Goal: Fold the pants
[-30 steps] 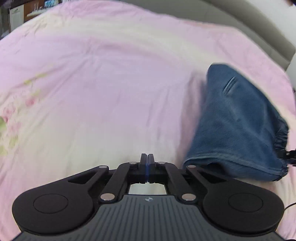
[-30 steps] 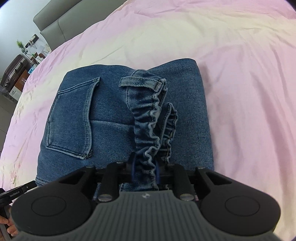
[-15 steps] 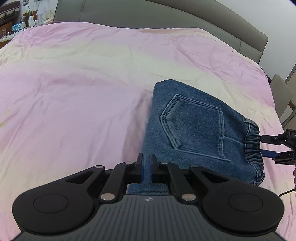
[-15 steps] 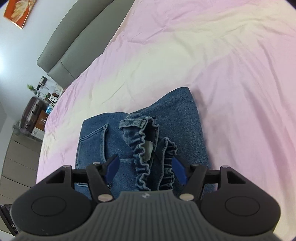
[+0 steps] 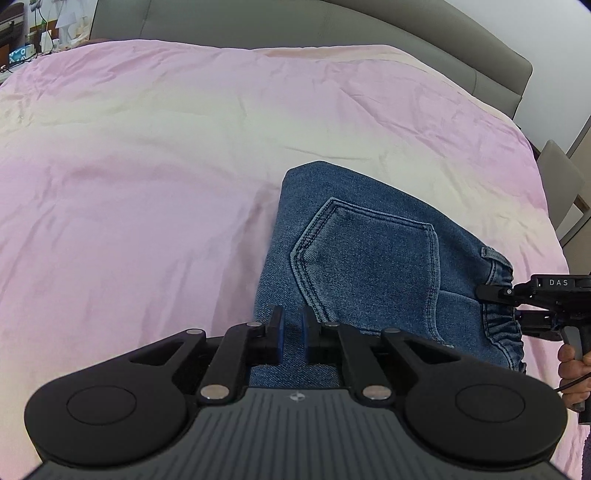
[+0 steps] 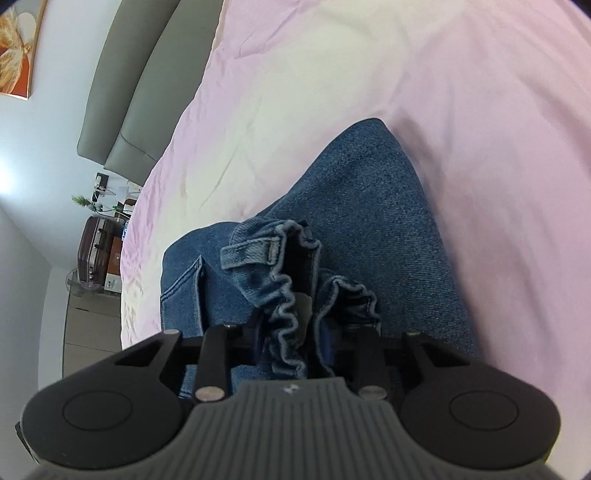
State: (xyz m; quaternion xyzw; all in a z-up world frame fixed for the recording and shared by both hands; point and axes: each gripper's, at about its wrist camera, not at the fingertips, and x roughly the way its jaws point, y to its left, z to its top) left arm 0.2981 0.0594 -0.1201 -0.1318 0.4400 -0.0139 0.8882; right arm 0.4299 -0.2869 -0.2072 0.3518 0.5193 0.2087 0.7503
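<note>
The blue denim pants (image 5: 369,266) lie folded into a compact bundle on the pink bed cover (image 5: 147,166), back pocket up. My left gripper (image 5: 291,325) is a little open, with its fingertips over the bundle's near left edge and nothing between them. My right gripper (image 6: 291,332) sits at the elastic waistband (image 6: 288,295), with its jaws narrowly apart around the ruffled band. It also shows at the right edge of the left wrist view (image 5: 517,306), at the waistband end of the bundle.
A grey padded headboard (image 5: 369,33) runs along the far side of the bed. A chair (image 5: 561,184) stands off the bed's right side. A suitcase (image 6: 96,251) and a dresser stand beside the bed in the right wrist view.
My left gripper has opened slightly and moved over the bundle's edge. My right gripper opened off the waistband, then narrowed around it again, tilting closer to the bundle.
</note>
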